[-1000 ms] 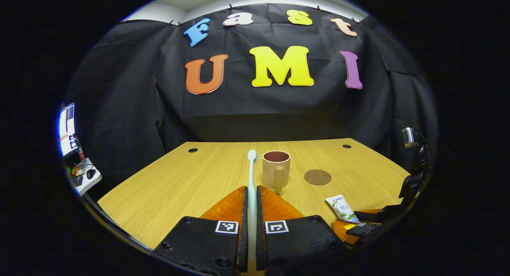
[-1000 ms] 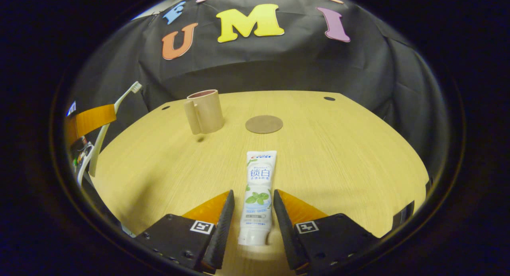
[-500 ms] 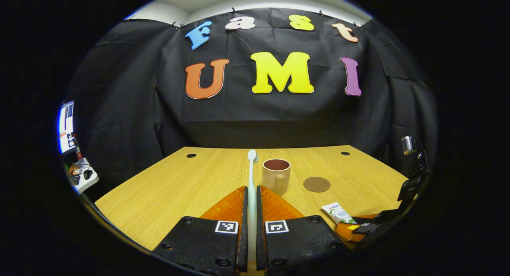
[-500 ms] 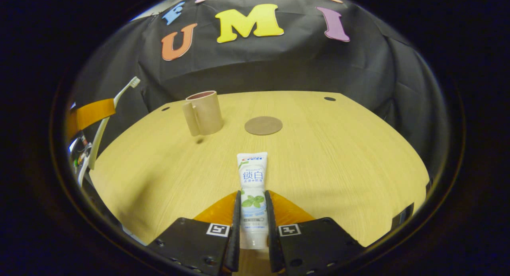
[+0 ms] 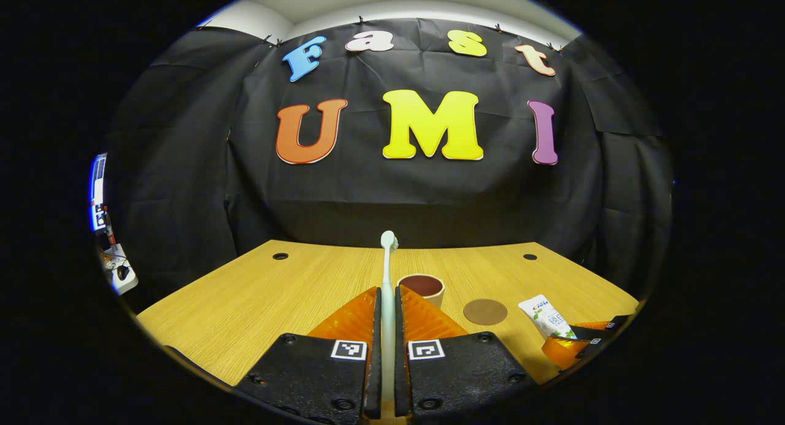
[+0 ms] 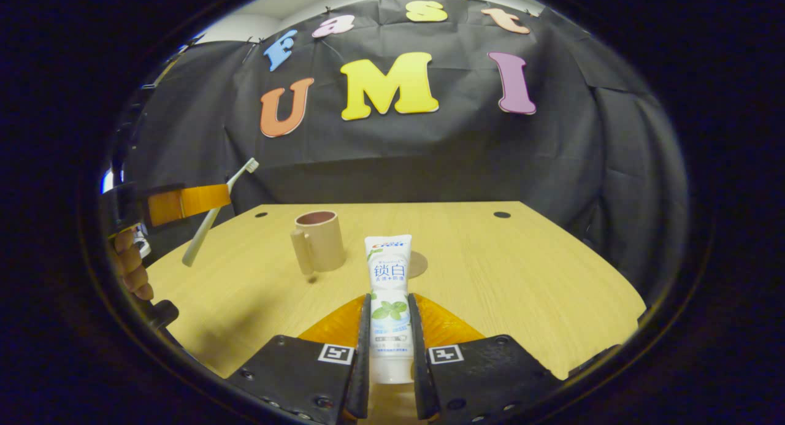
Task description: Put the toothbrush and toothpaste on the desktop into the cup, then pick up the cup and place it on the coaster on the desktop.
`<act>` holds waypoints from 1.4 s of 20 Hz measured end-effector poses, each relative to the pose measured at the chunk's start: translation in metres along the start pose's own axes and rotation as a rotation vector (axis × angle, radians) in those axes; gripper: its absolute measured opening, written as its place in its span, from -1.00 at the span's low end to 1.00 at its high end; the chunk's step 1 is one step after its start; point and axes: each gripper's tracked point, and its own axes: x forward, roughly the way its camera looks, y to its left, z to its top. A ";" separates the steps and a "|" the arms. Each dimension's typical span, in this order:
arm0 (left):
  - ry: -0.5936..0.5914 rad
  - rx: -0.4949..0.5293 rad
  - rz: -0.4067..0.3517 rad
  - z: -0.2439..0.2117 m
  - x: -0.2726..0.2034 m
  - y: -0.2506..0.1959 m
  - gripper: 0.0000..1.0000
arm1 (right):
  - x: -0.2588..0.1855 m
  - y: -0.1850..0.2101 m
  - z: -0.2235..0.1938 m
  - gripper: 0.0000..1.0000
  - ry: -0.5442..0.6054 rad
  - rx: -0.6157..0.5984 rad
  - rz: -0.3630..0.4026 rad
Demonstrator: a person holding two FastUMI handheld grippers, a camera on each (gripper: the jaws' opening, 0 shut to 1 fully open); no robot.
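Observation:
In the left gripper view, my left gripper (image 5: 387,293) is shut on a pale toothbrush (image 5: 387,253), held above the wooden table (image 5: 245,302) with its head pointing forward. Just beyond it stands the beige cup (image 5: 421,288), upright with a dark inside. The round brown coaster (image 5: 485,311) lies to the cup's right. In the right gripper view, my right gripper (image 6: 389,299) is shut on the white toothpaste tube (image 6: 388,271), lifted off the table. The tube hides part of the coaster (image 6: 419,264). The cup (image 6: 317,250) stands left of it, handle toward me.
The right gripper view has the left gripper (image 6: 184,201) with the toothbrush (image 6: 214,219) at its left edge, and a hand (image 6: 132,268) below. Two cable holes (image 5: 280,256) (image 5: 530,257) mark the table's far corners. The booth's cloth wall rises behind the table.
My right gripper shut on the toothpaste and lifted it off the table. My left gripper rose and moved closer to the cup with the toothbrush.

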 end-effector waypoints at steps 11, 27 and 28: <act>-0.067 0.031 -0.019 0.054 0.127 -0.033 -0.78 | 0.036 -0.033 0.033 -0.37 -0.060 0.056 -0.017; 0.014 0.013 -0.014 0.016 0.165 -0.039 -0.73 | 0.051 -0.050 0.006 -0.41 -0.006 0.067 -0.029; 0.022 0.010 -0.017 0.013 0.164 -0.039 -0.73 | 0.050 -0.051 0.006 -0.41 -0.006 0.070 -0.032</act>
